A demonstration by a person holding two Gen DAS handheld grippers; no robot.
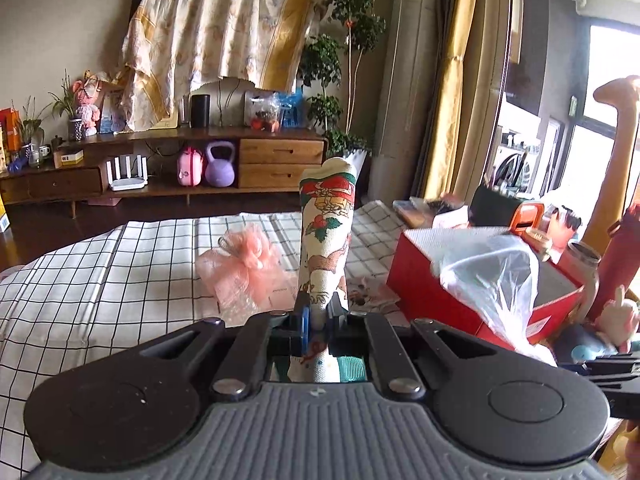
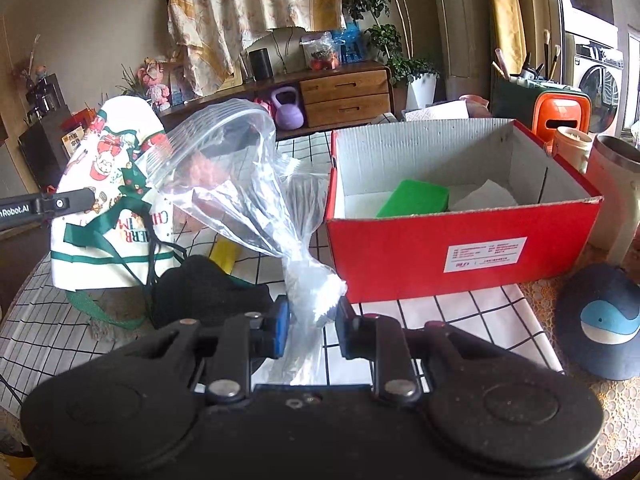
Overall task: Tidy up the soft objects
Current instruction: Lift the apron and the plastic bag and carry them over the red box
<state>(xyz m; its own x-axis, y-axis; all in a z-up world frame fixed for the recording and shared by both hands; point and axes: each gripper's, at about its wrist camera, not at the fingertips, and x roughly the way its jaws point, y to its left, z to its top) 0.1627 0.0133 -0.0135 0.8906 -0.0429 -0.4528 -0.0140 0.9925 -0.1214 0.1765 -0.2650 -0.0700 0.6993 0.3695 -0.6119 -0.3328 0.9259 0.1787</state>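
My left gripper (image 1: 318, 312) is shut on a white Christmas-print cloth bag (image 1: 328, 232), held upright above the checked tablecloth; the same bag shows at the left of the right wrist view (image 2: 108, 184) with green straps hanging. My right gripper (image 2: 310, 320) is shut on a clear plastic bag (image 2: 248, 188), which also shows in the left wrist view (image 1: 488, 272). A red cardboard box (image 2: 400, 240) stands open to the right, holding a green soft block (image 2: 412, 198) and white paper. A pink mesh bow (image 1: 244, 264) lies on the cloth.
A black soft item (image 2: 208, 292) and a yellow piece (image 2: 226, 254) lie under the bags. A dark whale cap (image 2: 604, 320), a metal cup (image 2: 612, 196) and an orange container (image 2: 560, 116) crowd the right side. A wooden sideboard (image 1: 168, 168) stands behind.
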